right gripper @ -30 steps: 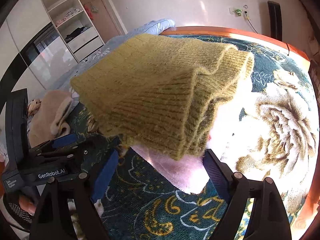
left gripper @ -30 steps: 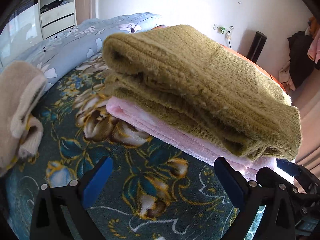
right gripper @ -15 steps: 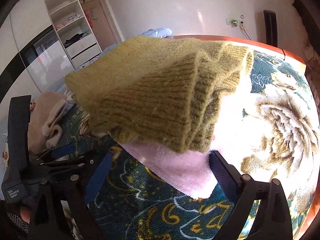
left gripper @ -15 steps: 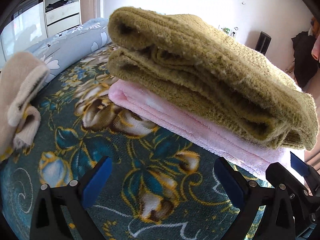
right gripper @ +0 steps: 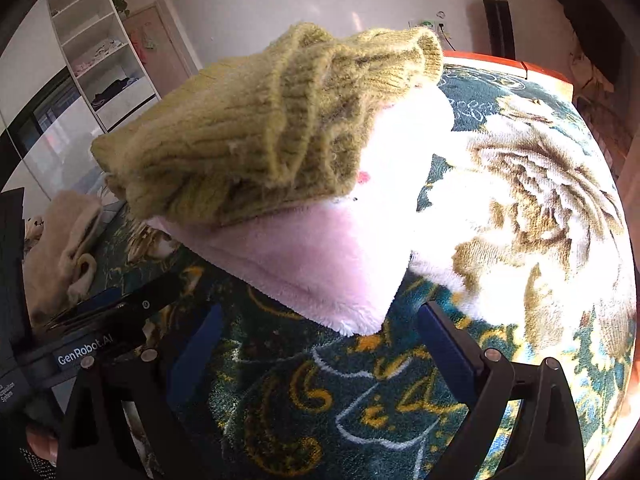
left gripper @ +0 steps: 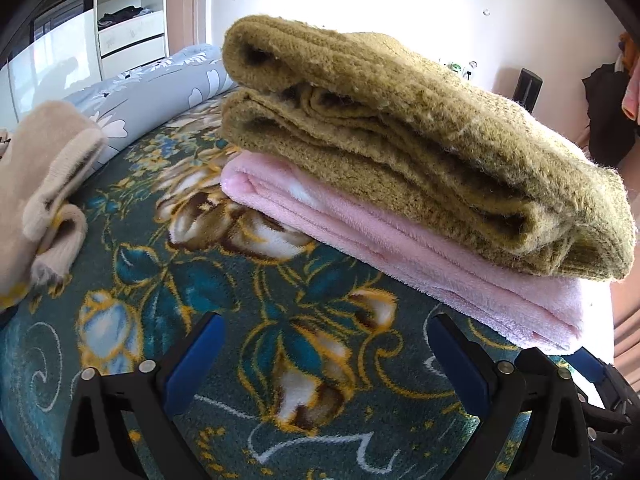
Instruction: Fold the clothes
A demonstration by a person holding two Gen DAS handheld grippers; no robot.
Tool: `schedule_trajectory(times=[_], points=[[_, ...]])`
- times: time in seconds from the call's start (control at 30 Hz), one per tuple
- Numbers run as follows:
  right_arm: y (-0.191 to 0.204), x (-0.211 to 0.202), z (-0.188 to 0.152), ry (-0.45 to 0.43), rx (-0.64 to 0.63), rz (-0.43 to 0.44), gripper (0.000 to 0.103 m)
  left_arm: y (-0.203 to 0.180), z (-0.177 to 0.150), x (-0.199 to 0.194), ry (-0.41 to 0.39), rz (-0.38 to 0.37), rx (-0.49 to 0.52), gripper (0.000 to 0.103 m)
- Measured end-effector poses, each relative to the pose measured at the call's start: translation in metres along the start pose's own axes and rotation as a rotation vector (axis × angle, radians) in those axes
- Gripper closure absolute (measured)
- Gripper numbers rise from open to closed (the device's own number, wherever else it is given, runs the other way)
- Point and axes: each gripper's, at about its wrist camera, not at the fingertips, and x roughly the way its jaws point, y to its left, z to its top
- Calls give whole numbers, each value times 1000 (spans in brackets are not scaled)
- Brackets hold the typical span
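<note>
A folded olive-green knit sweater lies on top of a folded pink fleece garment on a bed with a dark teal floral blanket. The same stack shows in the right wrist view, sweater over pink fleece. My left gripper is open and empty, low over the blanket just in front of the stack. My right gripper is open and empty, near the pink garment's corner. A beige garment lies crumpled at the left.
A grey floral pillow lies behind the beige garment. White shelving stands against the far wall. The bed's orange edge runs along the far side. The left gripper's body shows at the right wrist view's lower left.
Both grippers have dropped lower and closer to the blanket, so the stack now looks higher. The sweater rests on the pink garment. Both grippers stay open.
</note>
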Motion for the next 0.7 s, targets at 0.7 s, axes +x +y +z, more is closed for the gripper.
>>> schedule_trajectory(times=[0.7], points=[[50, -57, 5, -90, -62, -52, 5, 18, 15, -54, -65, -102, 31, 0]])
